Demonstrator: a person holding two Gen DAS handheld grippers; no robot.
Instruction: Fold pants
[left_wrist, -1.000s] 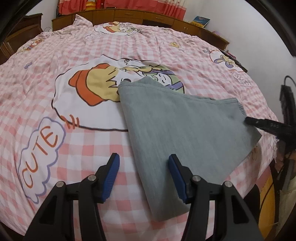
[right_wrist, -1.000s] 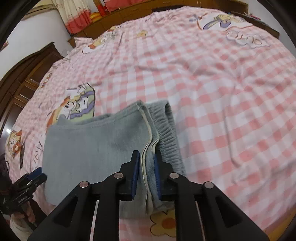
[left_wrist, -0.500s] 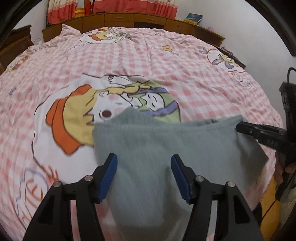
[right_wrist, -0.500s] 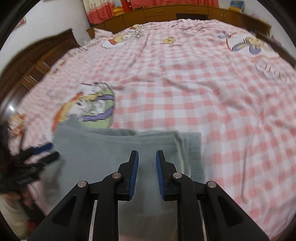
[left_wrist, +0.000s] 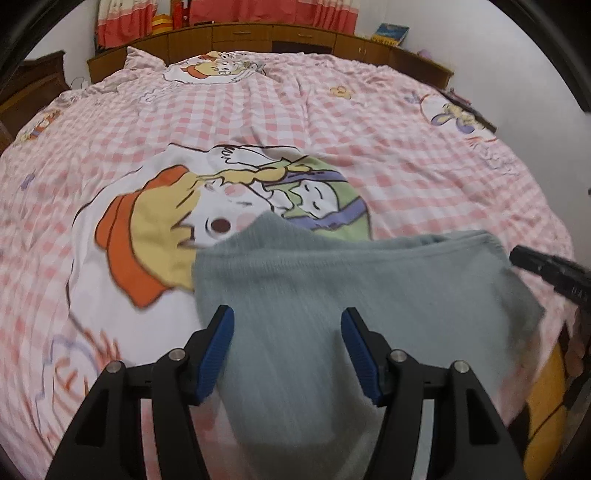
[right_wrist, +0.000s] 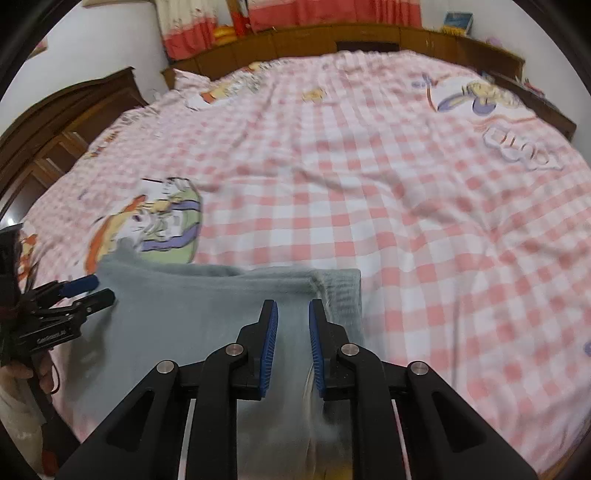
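The grey-green pants (left_wrist: 354, 288) lie folded into a flat stack at the near edge of the bed; they also show in the right wrist view (right_wrist: 207, 310), with the elastic waistband (right_wrist: 343, 291) at their right end. My left gripper (left_wrist: 287, 350) is open and empty, hovering above the stack's left part. My right gripper (right_wrist: 292, 343) hovers above the stack near the waistband, its jaws a narrow gap apart and holding nothing. Each gripper shows in the other's view: the right gripper (left_wrist: 550, 269) and the left gripper (right_wrist: 74, 295).
A pink-and-white checked bedsheet (left_wrist: 258, 122) with cartoon prints covers the bed. A wooden headboard and cabinets (left_wrist: 280, 37) run along the far side, and dark wooden furniture (right_wrist: 62, 118) stands at the left. A white wall (left_wrist: 480, 48) is at the right.
My right gripper has let go of the pants' edge and pulled back with its jaws slightly apart. Both grippers have drawn back toward the near edge and tilted up. The pants stay folded.
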